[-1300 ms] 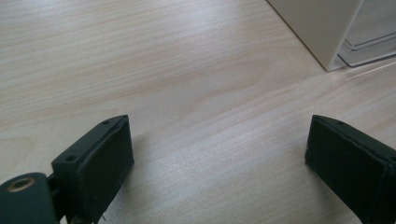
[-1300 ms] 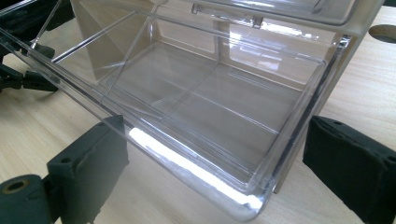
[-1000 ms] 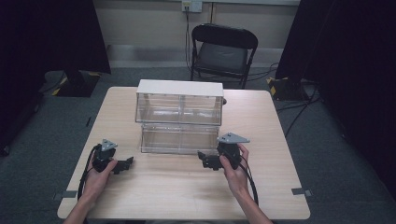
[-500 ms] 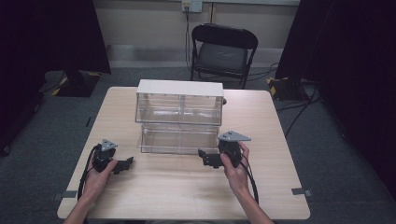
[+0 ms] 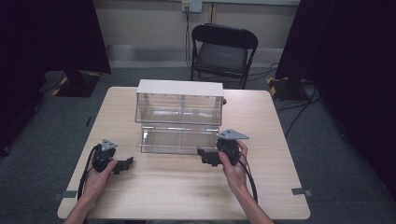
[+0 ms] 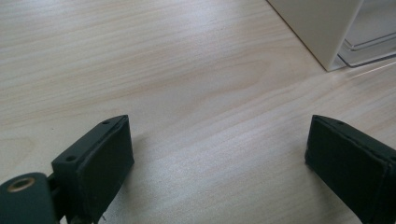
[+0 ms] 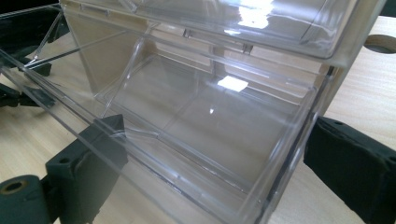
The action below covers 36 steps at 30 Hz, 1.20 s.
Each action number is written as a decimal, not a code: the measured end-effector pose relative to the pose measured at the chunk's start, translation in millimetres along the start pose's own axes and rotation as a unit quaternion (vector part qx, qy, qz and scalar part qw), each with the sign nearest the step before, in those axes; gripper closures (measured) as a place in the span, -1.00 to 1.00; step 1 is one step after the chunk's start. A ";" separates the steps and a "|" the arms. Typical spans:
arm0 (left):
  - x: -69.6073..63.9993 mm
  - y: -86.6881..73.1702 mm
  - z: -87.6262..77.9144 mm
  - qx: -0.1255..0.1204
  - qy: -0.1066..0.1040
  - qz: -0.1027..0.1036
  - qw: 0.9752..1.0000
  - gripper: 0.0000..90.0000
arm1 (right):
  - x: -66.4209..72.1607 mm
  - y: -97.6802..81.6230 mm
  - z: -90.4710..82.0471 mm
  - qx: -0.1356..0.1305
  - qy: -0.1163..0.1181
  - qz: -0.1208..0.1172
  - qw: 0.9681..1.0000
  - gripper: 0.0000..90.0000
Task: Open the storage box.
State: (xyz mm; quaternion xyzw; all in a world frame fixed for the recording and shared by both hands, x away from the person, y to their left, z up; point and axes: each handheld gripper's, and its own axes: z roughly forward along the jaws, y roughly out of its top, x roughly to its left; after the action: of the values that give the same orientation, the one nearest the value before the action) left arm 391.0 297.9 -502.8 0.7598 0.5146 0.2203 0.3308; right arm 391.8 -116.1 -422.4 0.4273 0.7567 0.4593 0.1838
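Clear drawer pulled out from the bottom of the white-topped drawer cabinet, mid-desk; right hand-held gripper at the drawer's front right corner, jaws wide, straddling that corner in the right gripper view, not clamped; left hand-held gripper low on bare desk near the front left edge, jaws wide and empty, cabinet corner ahead; open desk along the front; folding chair beyond the far edge.
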 end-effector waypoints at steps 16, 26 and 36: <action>0.0 0.0 0.0 0.000 0.000 0.000 1.000 -0.84 | -3.6 4.5 5.0 0.007 -0.012 0.003 1.000 -0.84; 0.0 0.0 0.0 0.000 0.000 0.000 1.000 -0.84 | -3.9 8.5 6.5 -0.004 -0.011 0.007 1.000 -0.86; 0.0 0.0 0.0 0.000 0.000 0.000 1.000 -0.84 | -5.1 12.0 6.7 -0.005 -0.018 0.007 1.000 -0.79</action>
State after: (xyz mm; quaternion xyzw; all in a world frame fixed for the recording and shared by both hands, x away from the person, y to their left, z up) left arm 391.0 297.9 -502.8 0.7599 0.5145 0.2206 0.3306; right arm 404.9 -114.1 -416.2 0.4402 0.7476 0.4570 0.1962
